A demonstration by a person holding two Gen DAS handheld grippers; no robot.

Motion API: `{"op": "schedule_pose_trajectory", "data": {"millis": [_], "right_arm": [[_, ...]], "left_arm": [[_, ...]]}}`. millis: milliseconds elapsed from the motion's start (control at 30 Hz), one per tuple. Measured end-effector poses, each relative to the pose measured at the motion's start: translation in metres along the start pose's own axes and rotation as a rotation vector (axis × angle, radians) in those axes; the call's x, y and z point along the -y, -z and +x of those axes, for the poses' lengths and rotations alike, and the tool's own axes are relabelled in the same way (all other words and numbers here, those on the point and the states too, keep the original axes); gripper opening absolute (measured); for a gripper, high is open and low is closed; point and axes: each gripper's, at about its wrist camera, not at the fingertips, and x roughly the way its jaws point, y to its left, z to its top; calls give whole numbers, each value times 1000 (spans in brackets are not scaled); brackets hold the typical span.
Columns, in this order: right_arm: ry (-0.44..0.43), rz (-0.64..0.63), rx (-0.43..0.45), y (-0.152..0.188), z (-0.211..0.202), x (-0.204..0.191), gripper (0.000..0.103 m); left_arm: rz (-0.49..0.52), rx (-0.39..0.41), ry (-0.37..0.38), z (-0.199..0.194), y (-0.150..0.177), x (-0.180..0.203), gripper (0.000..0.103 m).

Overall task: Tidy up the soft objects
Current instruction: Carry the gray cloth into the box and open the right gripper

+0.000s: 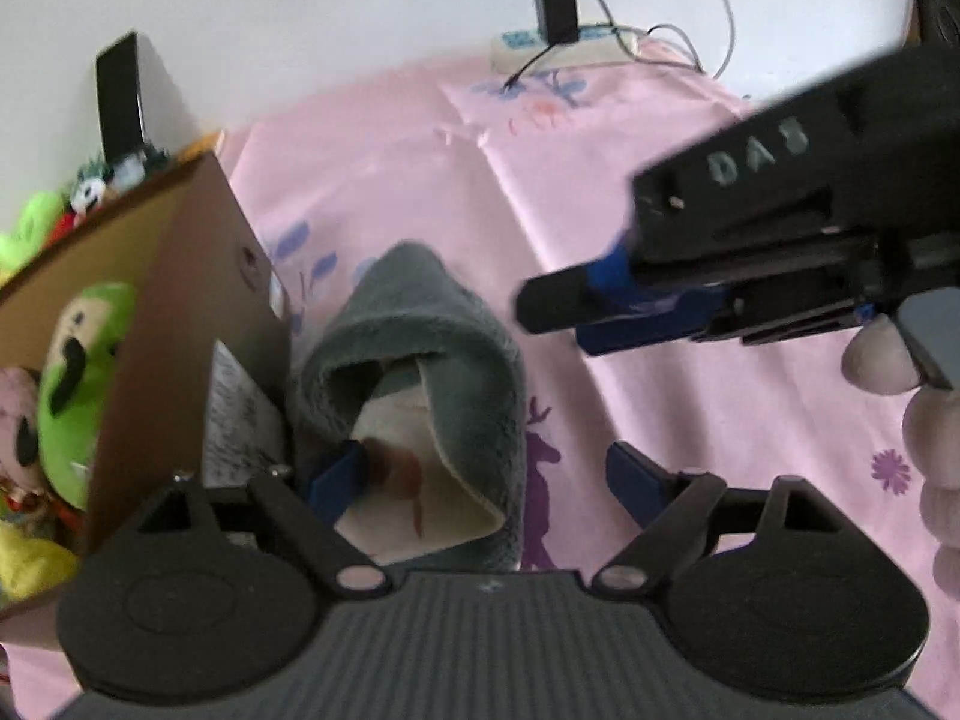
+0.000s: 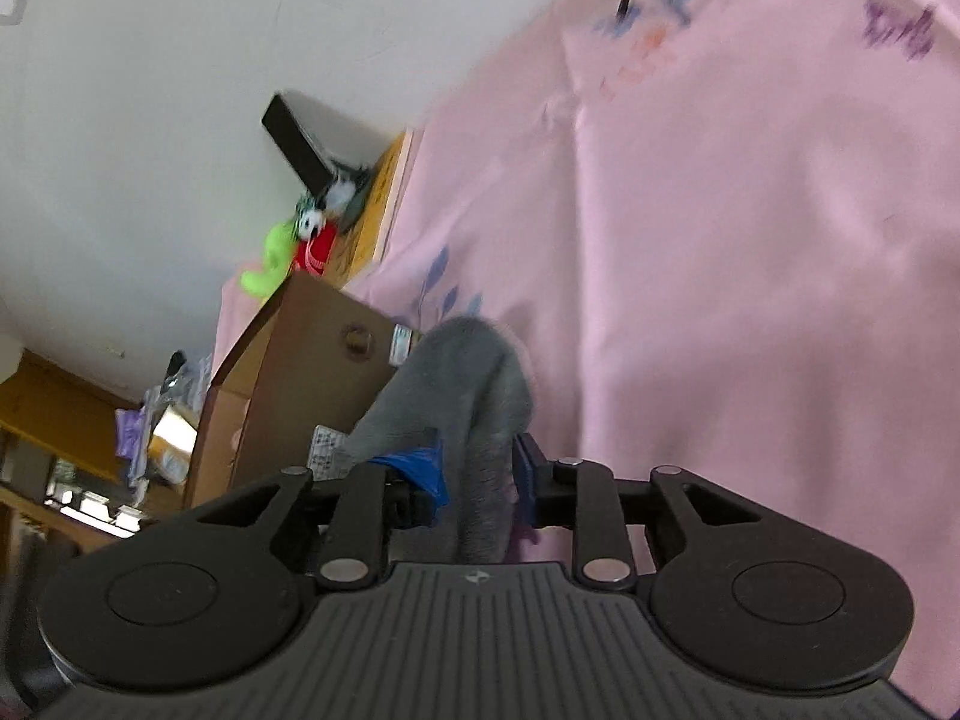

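A grey plush slipper [image 1: 420, 324] with a pale lining lies on the pink cloth, right beside a cardboard box [image 1: 180, 300]. My left gripper [image 1: 483, 480] is open wide just in front of it. Its left pad [image 1: 336, 480] sits at the slipper's mouth and its right pad is over bare cloth. My right gripper [image 1: 528, 306] comes in from the right with its tips at the slipper's right flank. In the right wrist view its jaws [image 2: 474, 462] stand narrow and the grey plush [image 2: 468, 372] fills the gap. Whether the pads press on it is hidden.
The box holds several plush toys, among them a green one [image 1: 78, 360]. A power strip with a charger and cables [image 1: 558, 42] lies at the far edge by the wall. A dark flat object [image 1: 120, 96] leans behind the box. A person's fingers [image 1: 882, 360] hold the right gripper.
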Motion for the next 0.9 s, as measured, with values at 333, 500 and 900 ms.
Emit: {"op": "schedule_pose_trajectory", "data": {"millis": [333, 500, 900], "right_arm": [[-78, 94, -140, 5, 35, 3, 12], [-116, 91, -90, 12, 7, -5, 12], [-150, -77, 168, 34, -75, -96, 12]], "left_arm": [[-17, -28, 29, 16, 4, -3, 39], [28, 31, 60, -2, 1, 6, 38], [146, 298, 200, -100, -11, -10, 38]]}}
